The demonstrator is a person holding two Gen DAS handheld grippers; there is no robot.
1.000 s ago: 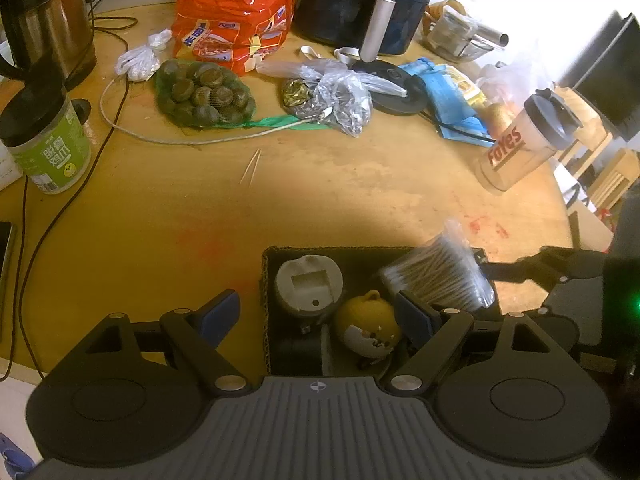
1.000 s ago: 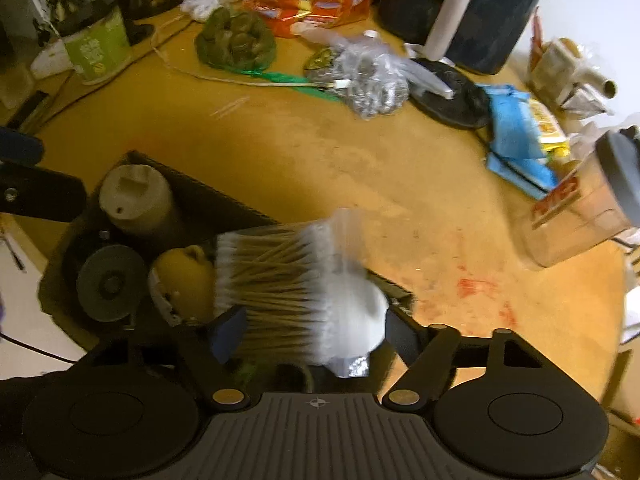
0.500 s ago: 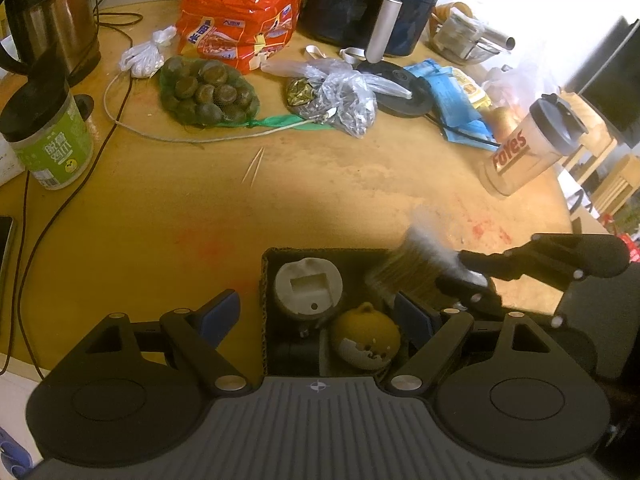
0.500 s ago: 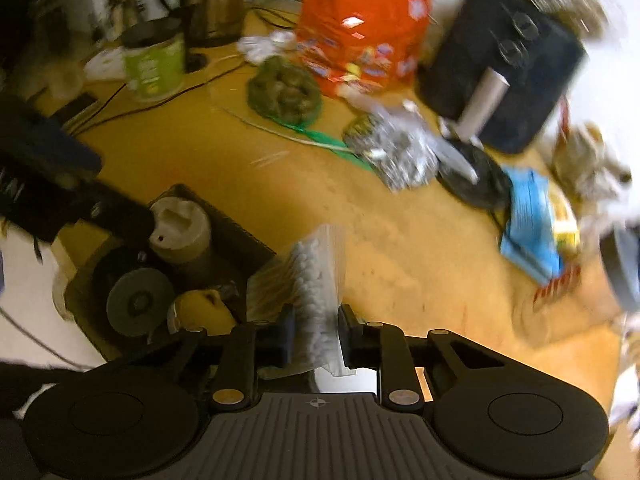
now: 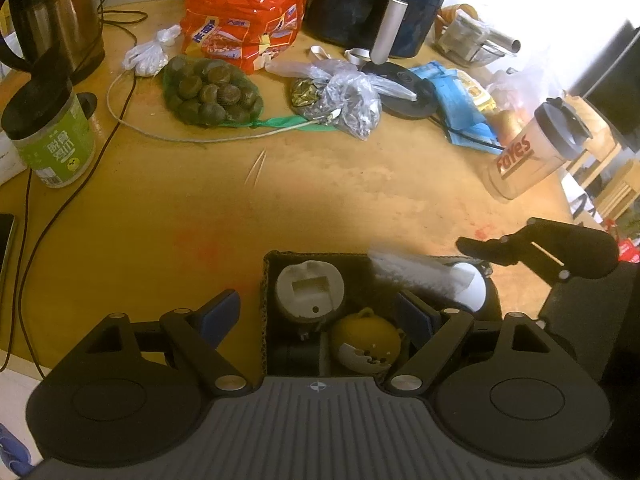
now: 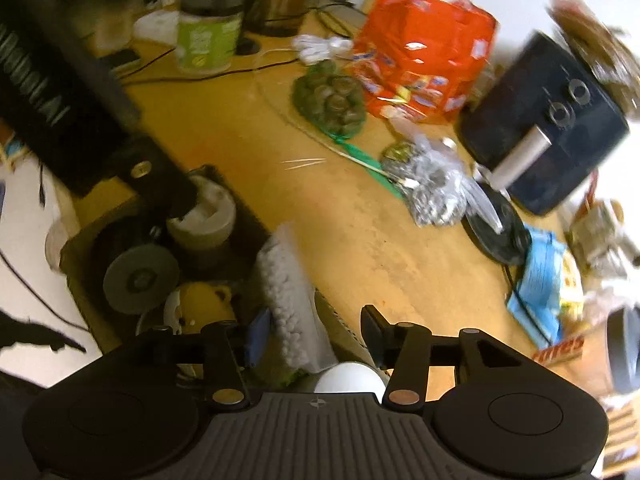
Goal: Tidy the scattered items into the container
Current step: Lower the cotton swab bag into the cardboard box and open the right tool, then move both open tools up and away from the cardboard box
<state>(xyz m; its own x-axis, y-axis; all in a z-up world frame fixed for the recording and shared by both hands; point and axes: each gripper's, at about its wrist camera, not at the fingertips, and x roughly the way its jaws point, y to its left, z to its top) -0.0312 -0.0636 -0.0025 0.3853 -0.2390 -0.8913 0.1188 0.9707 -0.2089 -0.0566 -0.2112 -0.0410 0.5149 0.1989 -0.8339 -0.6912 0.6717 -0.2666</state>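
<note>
From the left wrist, the left gripper is seen spread wide with nothing gripped, its jaws straddling the left wall of the box at the near edge of the table; a grey cap and a yellow toy are seen inside the box; the swab bag is seen blurred over the box's far right corner, beside a white ball; the right gripper is seen just right of it. From the right wrist, the right gripper is seen part open, its jaws having just been opening; the swab bag is seen between them against the left pad, clear of the right one, over the box's right edge; whether it is still pinched cannot be told.
</note>
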